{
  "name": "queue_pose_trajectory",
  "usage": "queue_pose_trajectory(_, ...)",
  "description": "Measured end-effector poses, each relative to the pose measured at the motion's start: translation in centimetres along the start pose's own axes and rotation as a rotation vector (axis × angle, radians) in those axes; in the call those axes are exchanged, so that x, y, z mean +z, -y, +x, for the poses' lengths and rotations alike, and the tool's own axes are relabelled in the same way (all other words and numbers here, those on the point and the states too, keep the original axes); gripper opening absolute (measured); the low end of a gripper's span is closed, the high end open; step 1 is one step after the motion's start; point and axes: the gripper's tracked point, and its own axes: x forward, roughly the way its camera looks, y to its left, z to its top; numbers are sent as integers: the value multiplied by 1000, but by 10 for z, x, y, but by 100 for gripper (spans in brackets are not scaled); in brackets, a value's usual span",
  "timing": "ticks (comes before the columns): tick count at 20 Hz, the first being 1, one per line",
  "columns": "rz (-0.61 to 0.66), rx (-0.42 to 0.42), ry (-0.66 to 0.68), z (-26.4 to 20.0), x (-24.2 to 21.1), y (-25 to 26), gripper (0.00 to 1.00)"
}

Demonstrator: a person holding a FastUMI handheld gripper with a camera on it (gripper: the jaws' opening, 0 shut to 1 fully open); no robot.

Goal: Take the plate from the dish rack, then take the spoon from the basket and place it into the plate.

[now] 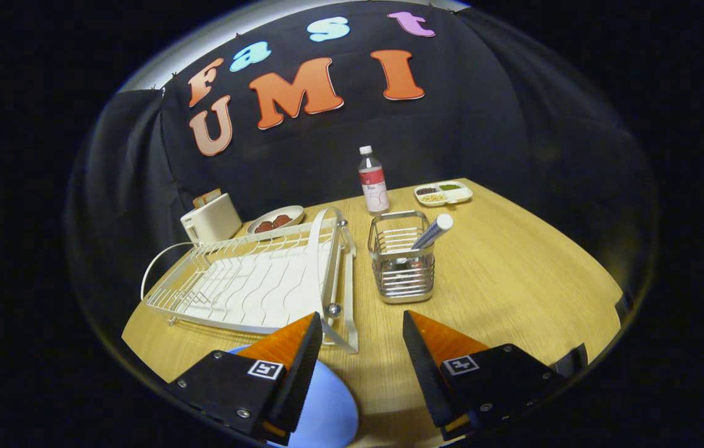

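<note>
Showing the gripper (pixel 358 339) with its fingers spread wide and empty above the table (pixel 514 280), short of the basket (pixel 402 264), which serves as landmark. The rack (pixel 252 283) lies just left of the basket and holds no dishes. The plate (pixel 327 407), pale blue and smooth, rests flat on the table nearer the camera than the basket, partly under the left finger (pixel 293 354); the first step therefore appears done. The spoon (pixel 433 231) stands tilted in the basket, its round, pale-tipped handle leaning up over the right rim; its bowl is hidden among the wires. Judged from its look, the spoon is light and rigid, and its smooth handle may slip or pivot between the pads. A grasp across the exposed handle just above the basket rim seems best, followed by a straight lift so that the light wire basket is not tipped. Beyond the basket stand a bottle (pixel 372 182) and a tray (pixel 443 193); beyond the rack, a toaster (pixel 210 219) and a dish (pixel 275 219).
</note>
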Motion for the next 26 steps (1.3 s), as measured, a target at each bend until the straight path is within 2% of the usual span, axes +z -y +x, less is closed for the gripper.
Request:
queue_pose_trajectory(2, 2, -9, 45, 4, 19, 5, 78)
queue_pose_trajectory(7, -34, -167, 124, 22, 52, 51, 78)
queue_pose_trajectory(11, -17, -185, 116, 41, 53, 60, 61)
queue_pose_trajectory(12, -13, -178, 119, 44, 53, 57, 49)
queue_pose_trajectory(15, 4, -173, 130, 50, 54, 52, 31)
queue_pose_trajectory(16, 9, -163, 132, 52, 53, 50, 21)
queue_pose_trajectory(18, 39, -124, 141, 51, 56, 38, 13)
queue_pose_trajectory(21, 56, -84, 165, 43, 65, 30, 9)
queue_pose_trajectory(26, 36, -80, 248, 9, 95, 29, 8)
